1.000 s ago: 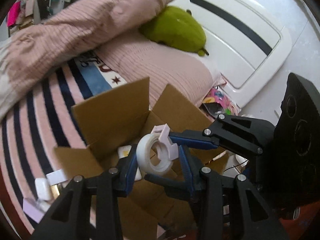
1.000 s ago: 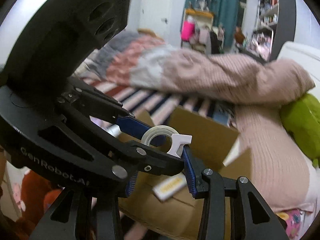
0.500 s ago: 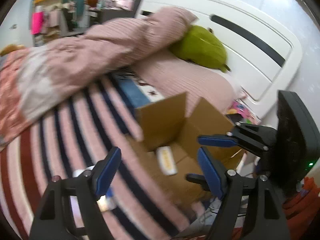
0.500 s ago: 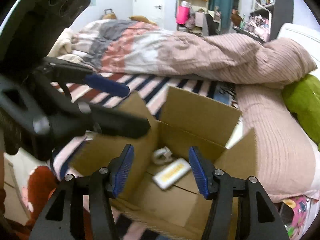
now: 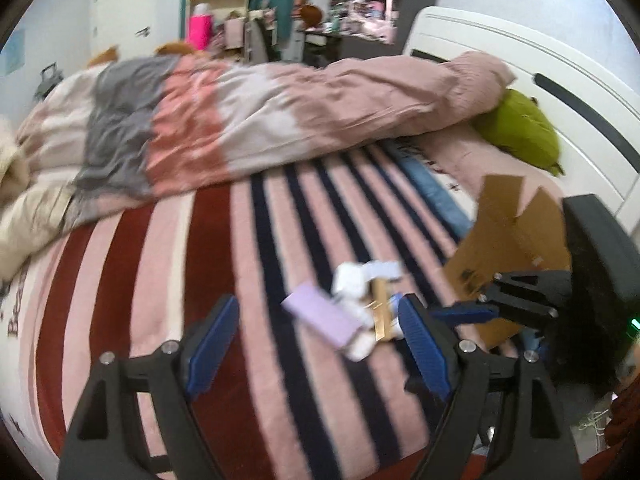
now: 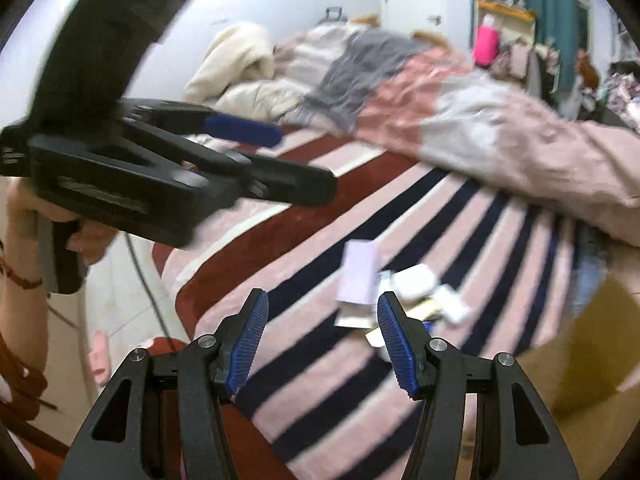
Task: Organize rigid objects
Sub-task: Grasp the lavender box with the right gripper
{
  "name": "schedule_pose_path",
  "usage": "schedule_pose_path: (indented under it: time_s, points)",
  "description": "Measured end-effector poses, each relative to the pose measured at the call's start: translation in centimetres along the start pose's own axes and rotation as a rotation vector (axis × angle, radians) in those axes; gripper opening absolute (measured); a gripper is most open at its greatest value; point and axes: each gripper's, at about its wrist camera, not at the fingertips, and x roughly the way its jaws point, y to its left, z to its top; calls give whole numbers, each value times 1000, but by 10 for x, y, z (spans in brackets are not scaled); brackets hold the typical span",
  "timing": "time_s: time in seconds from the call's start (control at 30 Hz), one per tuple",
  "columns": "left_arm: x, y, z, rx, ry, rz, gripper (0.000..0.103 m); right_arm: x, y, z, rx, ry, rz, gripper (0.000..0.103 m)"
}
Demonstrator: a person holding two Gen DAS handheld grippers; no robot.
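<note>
Two spread-fingered grippers, left gripper (image 5: 316, 344), right gripper (image 6: 320, 340), one cardboard box (image 5: 516, 228)

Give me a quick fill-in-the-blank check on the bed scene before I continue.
1. Both the left gripper and the right gripper are ____.
2. The lilac box lies on the ____ blanket.
3. In the left wrist view, the cardboard box stands to the ____ of the small pile.

Missing words: open; striped; right
</note>
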Motion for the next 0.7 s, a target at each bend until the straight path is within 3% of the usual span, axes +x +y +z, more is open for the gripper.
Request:
schedule_pose_path:
  time_s: [0.23,0.33,0.5,0.7]
  points:
    - [19,46,-41,-67,21,-1,79,92,-19,-4,45,90,-46,53]
    - [26,52,-44,-78,25,0,79,111,-29,0,55,89,-78,53]
    - [38,62,-48,-103,36,-14,79,135,-39,2,119,127,-14,46]
    - [41,65,-53,-127,53,-28,79,143,-30,2,94,134,-87,33]
